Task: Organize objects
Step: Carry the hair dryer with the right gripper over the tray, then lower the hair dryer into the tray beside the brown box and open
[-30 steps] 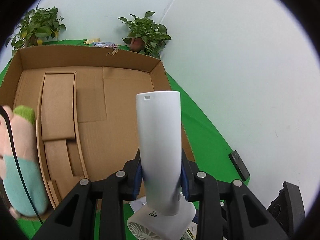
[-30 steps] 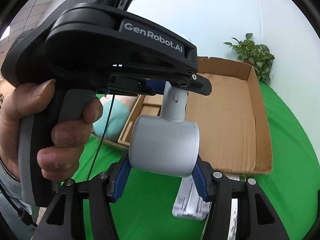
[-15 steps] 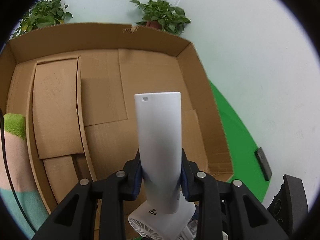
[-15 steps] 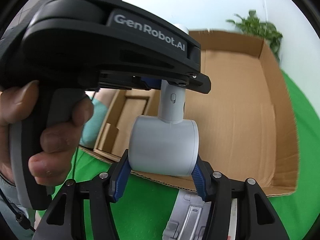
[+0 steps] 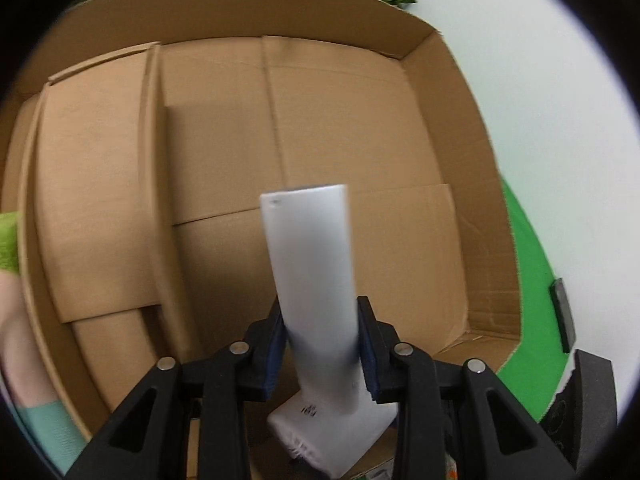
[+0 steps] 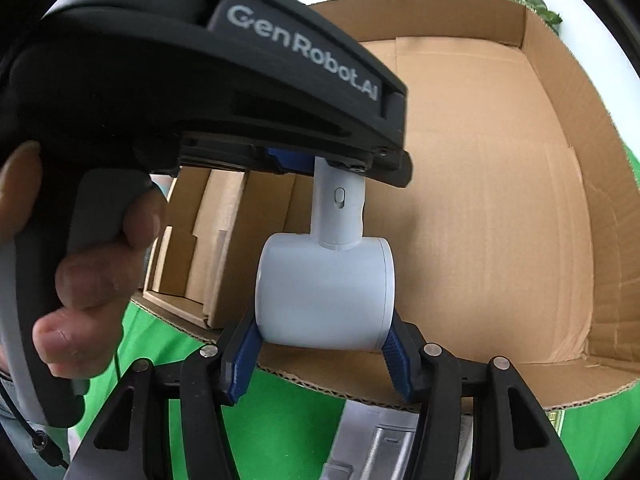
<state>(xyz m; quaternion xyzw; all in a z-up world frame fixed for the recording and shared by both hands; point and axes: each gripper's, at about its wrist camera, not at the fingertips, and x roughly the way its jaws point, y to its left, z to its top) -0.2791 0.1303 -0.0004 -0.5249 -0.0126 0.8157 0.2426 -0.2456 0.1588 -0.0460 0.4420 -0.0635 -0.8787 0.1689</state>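
A white handheld fan is held by both grippers above an open cardboard box [image 5: 360, 120]. In the left wrist view its long handle [image 5: 312, 272] sticks out forward, and my left gripper [image 5: 320, 344] is shut on it near the base, blue pads against both sides. The round fan head [image 6: 324, 292] fills the middle of the right wrist view, with my right gripper [image 6: 324, 344] shut across its width. A hand [image 6: 80, 280] grips the black housing of the left tool [image 6: 200, 80] just above the head. The box floor [image 6: 480, 200] lies below, bare cardboard.
Loose cardboard inserts [image 5: 96, 184] lie in the box's left part. A pink and teal plush toy [image 5: 16, 328] leans at the box's left wall. Green cloth [image 5: 528, 280] surrounds the box, with a black device [image 5: 564, 316] at the right. A grey-white item [image 6: 384, 448] lies under the right gripper.
Both grippers have carried the fan forward and down over the box, which now fills both views. The cameras tilt more steeply toward its floor. Both grips are unchanged.
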